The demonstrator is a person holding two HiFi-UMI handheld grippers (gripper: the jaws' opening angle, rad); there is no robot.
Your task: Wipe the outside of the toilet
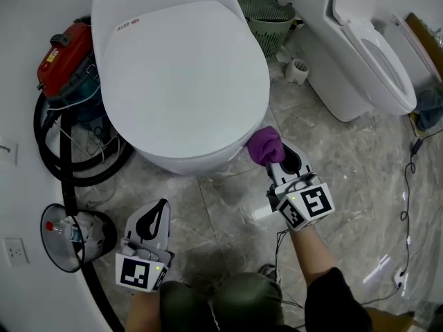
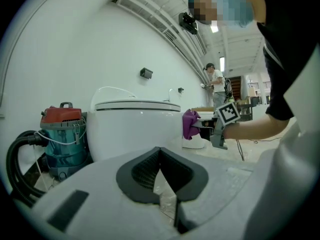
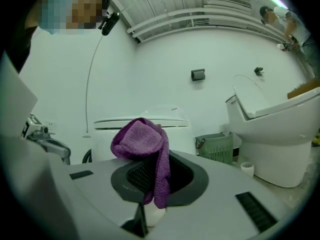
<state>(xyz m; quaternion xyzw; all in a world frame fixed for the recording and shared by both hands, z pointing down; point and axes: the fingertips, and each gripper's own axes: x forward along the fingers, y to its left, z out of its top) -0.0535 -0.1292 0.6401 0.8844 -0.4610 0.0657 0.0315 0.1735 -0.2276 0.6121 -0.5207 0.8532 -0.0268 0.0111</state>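
Observation:
A white toilet (image 1: 180, 81) with its lid shut fills the upper middle of the head view; its bowl (image 2: 135, 129) also shows in the left gripper view and its lid (image 3: 142, 122) in the right gripper view. My right gripper (image 1: 277, 163) is shut on a purple cloth (image 1: 264, 146), which sits against the bowl's lower right side. The cloth (image 3: 147, 149) hangs bunched between the jaws in the right gripper view. My left gripper (image 1: 154, 221) is low at the front left, shut and empty, away from the toilet.
A red and teal vacuum cleaner (image 1: 69, 68) with a black hose (image 1: 52, 154) stands left of the toilet. A second white toilet (image 1: 367, 54) with its lid up is at the right, a green basket (image 1: 266, 16) between them. Cables (image 1: 408, 206) lie on the marble floor.

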